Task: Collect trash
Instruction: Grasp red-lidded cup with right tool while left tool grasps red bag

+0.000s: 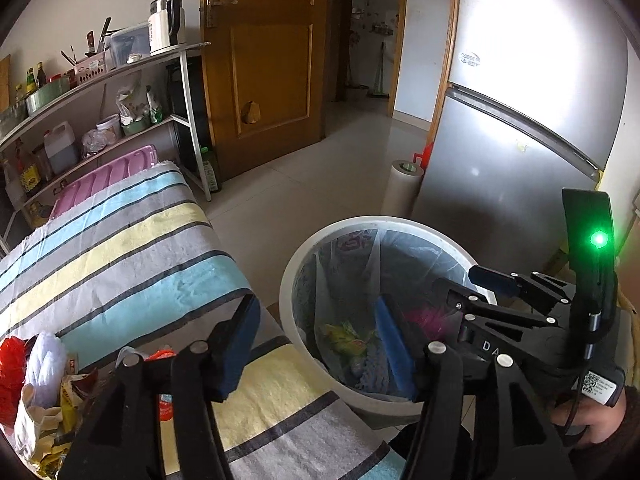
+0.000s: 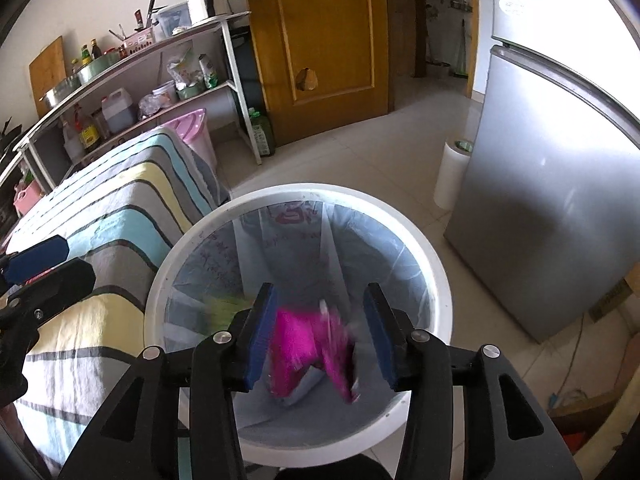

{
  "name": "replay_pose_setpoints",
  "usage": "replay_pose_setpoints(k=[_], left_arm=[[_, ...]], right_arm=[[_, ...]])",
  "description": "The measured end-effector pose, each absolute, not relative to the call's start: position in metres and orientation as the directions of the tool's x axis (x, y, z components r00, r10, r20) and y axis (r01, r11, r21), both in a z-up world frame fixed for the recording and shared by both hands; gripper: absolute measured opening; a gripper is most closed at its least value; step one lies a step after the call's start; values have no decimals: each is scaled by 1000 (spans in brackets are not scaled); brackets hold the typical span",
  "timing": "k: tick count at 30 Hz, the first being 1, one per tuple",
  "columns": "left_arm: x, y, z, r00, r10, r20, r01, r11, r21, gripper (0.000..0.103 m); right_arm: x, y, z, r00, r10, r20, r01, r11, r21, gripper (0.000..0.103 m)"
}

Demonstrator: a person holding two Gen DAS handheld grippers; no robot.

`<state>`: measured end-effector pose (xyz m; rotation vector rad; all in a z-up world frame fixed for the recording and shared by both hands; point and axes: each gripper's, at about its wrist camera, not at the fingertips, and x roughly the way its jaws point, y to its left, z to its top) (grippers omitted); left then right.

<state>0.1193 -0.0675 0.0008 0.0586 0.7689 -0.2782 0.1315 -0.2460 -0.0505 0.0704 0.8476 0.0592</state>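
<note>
A white trash bin (image 2: 438, 280) with a clear liner stands on the floor beside the striped table; it also shows in the left wrist view (image 1: 292, 276). My right gripper (image 2: 324, 338) is open above the bin, and a blurred pink wrapper (image 2: 304, 344) hangs loose between and below its fingers, inside the bin. The pink wrapper (image 1: 424, 314) and a yellow-green wrapper (image 1: 346, 336) lie in the bin. My left gripper (image 1: 316, 350) is open and empty over the table edge next to the bin. A pile of trash (image 1: 44, 392) lies on the table at the lower left.
The striped cloth (image 1: 120, 256) covers the table. A silver fridge (image 1: 516, 128) stands right of the bin, with a white roll (image 1: 402, 188) at its foot. A shelf rack (image 1: 100, 92) with bottles and a kettle lines the left wall. A wooden door (image 1: 264, 48) stands behind.
</note>
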Motion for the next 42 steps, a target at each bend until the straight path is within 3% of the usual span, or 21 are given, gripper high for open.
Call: replay_pose_setpoints(k=[18,30,42], left_arm=[[87,-10,31,758,-180,-627,170,983,-76,69],[54,84,43,807,-50,-589,-9,995,-96,74],[27,186,26,788,84,-609,-206,970,-132,78]], right_arm=[[98,-211,-4,746,100,-658,-67,995,75,46],[90,-151,9,738,265,-620,-255,961,107,46],[99,-81,0,632,468,-618,-464,867,182,47]])
